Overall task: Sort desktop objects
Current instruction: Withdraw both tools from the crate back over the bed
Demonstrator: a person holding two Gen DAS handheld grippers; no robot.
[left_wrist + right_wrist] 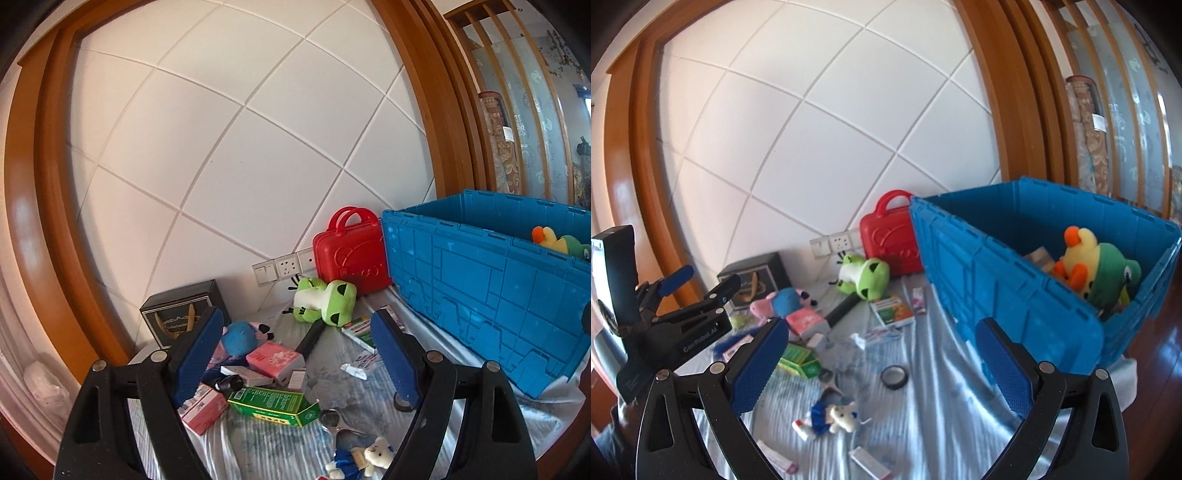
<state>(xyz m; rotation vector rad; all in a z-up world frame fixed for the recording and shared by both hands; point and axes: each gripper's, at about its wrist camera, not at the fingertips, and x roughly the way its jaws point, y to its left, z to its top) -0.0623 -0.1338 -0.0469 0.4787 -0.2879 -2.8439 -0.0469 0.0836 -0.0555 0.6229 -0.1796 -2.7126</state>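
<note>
Left gripper (295,354) spread wide, nothing between the pads, hanging over the clutter on the striped cloth (266,446); right gripper (882,369) also spread wide and empty, above the cloth near the blue crate (997,280). From the right wrist view the left gripper (701,284) shows at the left edge, jaws apart. Below the left gripper: green box (273,402) with one end flap open, pink box (203,406) just left of it, pink tissue pack (273,360) behind, black cylinder (310,338) lying between the tissue pack and the green frog plush (325,301). Blue-and-pink plush (240,338) sits left of the tissue pack, near the black box (181,314) against the wall. Red case (351,254) stands upright at the wall, touching the crate corner. Tape roll (894,376) lies flat on open cloth between the right fingers, small bear doll (831,417) nearer the camera, flat boxes (892,310) further back beside the crate. Crate holds a yellow duck plush (1078,254) with a green hood, plus some boxes behind it, too hidden to make out. Wall sockets (280,267) behind the frog.
</note>
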